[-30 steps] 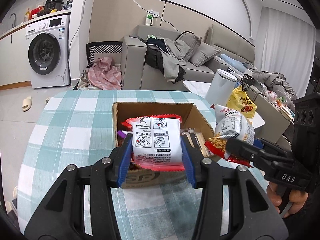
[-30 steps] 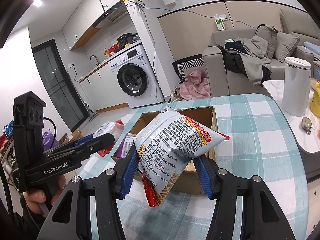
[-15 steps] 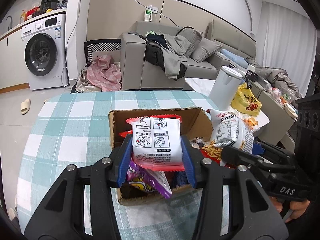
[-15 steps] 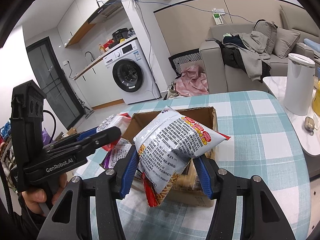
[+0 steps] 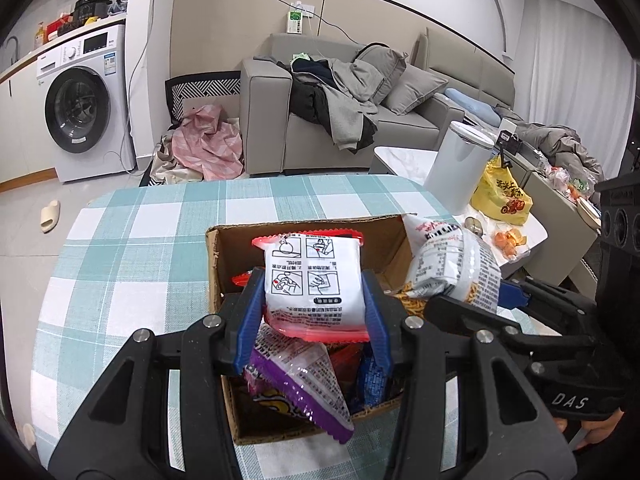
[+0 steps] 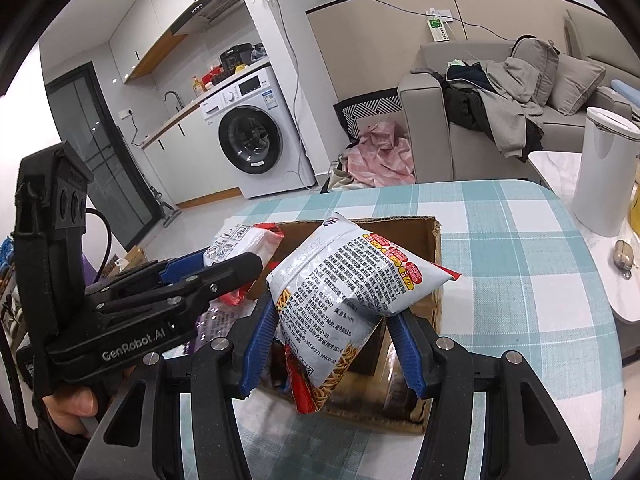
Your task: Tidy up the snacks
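Left tool [image 5: 314, 312]: blue pads clamped on a white snack packet with red edges [image 5: 314, 280], held upright over the open cardboard box [image 5: 224, 248]. Below that tool, inside the box: a purple packet [image 5: 304, 384] and other wrappers. Right tool [image 6: 332, 344]: pads clamped on a white noodle-snack bag [image 6: 348, 292], tilted, its lower end hanging between the pads above the box's near wall. The box rests on the checked bench [image 5: 120, 264].

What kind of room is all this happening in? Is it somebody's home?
It looks like a lived-in home, probably a small open-plan flat: a grey sofa piled with clothes, a washing machine under a kitchen counter, and a table with a checked cloth holding a cardboard box of snacks.
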